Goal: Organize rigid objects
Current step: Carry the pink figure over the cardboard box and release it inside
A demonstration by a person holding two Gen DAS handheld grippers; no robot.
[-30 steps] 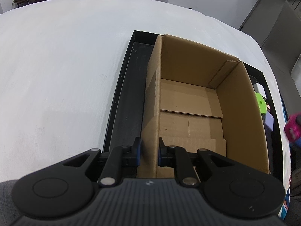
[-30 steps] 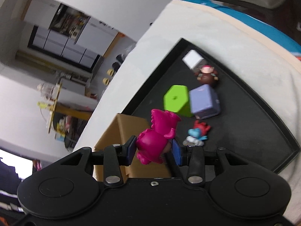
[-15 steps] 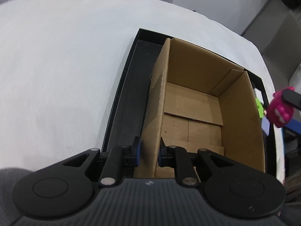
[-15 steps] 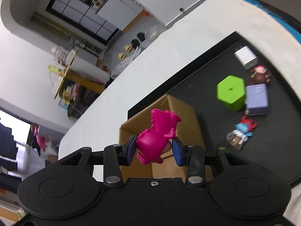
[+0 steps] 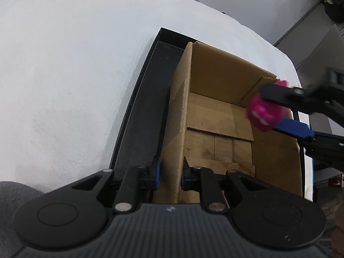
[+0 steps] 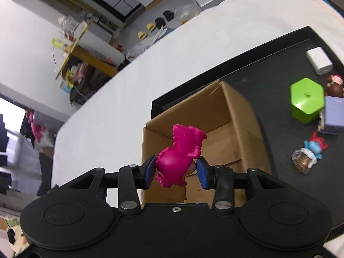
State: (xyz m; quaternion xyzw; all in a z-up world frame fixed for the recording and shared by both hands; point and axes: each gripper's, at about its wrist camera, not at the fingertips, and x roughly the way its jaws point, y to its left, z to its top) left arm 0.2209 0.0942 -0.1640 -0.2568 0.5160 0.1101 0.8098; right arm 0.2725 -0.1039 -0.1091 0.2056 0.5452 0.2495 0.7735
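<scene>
A white counter (image 5: 71,68) is seen spreading across the left of the left wrist view, with a black tray (image 5: 139,116) laid on it. Inside the tray, an open cardboard box (image 5: 215,116) is stood towards its left end, a strip of bare tray floor being left along the box's left side. The left claw (image 5: 170,175) is pinched on the box's near left wall, one blue pad (image 5: 156,174) being pressed on the outside and the other on the inside. The box floor is shown bare, with only its folded flaps.

Further right in that view, the right claw (image 5: 269,116) is seen reaching in from the right edge, above the box's right wall, with a magenta toy figure (image 5: 263,117) clamped between its fingers; the figure is blurred there.

In the right wrist view, the right claw (image 6: 175,172) is shown closed on the magenta toy figure (image 6: 179,160), which is gripped at its lower body by both blue pads and is held in the air above the open cardboard box (image 6: 225,129). To the right of the box, on the black tray (image 6: 268,64), a white block (image 6: 319,60), a green hexagonal block (image 6: 307,100), a lilac box (image 6: 334,116), a small brown figurine (image 6: 334,86) and a blue-and-red figurine (image 6: 309,153) are laid, well apart from the held toy. The lilac box is set just beside the green block.
</scene>
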